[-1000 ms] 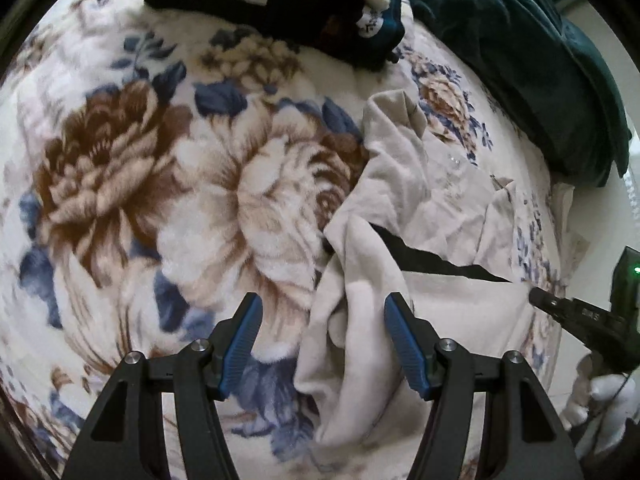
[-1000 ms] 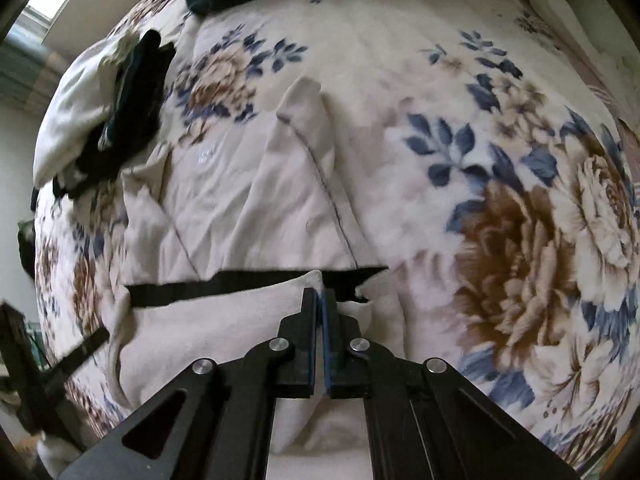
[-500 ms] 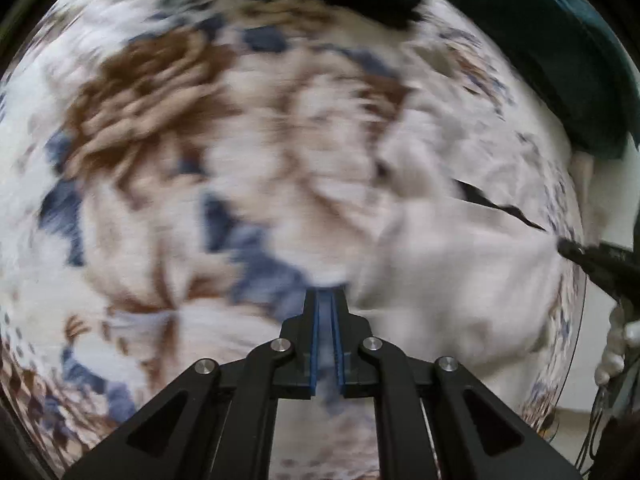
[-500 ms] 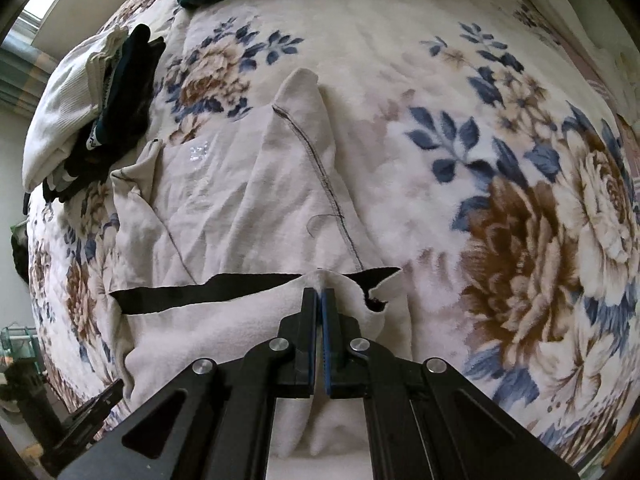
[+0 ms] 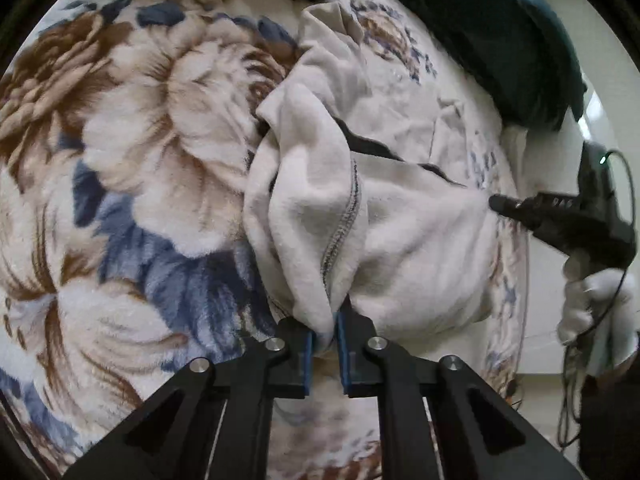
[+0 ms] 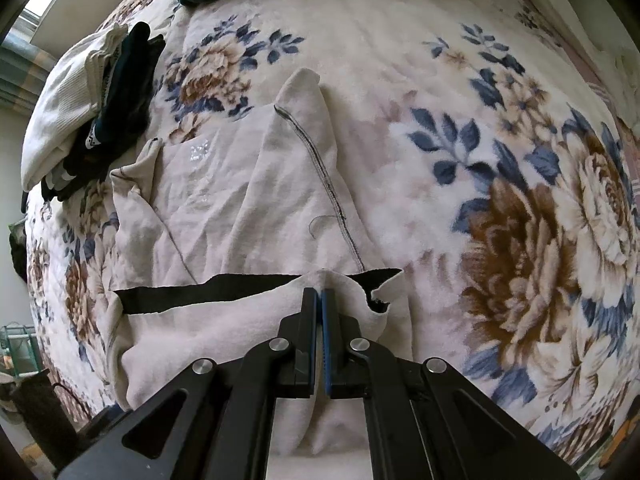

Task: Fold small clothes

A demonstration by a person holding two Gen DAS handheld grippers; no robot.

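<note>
A beige garment [image 5: 400, 240] with a black band [image 6: 200, 292] lies crumpled on the floral blanket [image 5: 140, 140]. In the left wrist view my left gripper [image 5: 325, 334] pinches a fold of it beside a grey-stitched seam. Its jaws are opening slightly, with the cloth still between the pads. In the right wrist view my right gripper [image 6: 320, 300] is shut on the near edge of the garment [image 6: 224, 208], just in front of the black band. The right gripper's tips [image 5: 496, 202] also show at the cloth's far right edge, held by a white-gloved hand [image 5: 592, 304].
A pile of white and dark clothes [image 6: 80, 112] sits at the blanket's far left. A dark teal cover [image 5: 500, 32] lies along the back. The floral blanket [image 6: 500, 160] spreads wide to the right of the garment.
My left gripper went from wide open over the cloth to closed, shifted across the blanket, and now grips a raised fold of the garment. The right gripper has stayed put, still shut.
</note>
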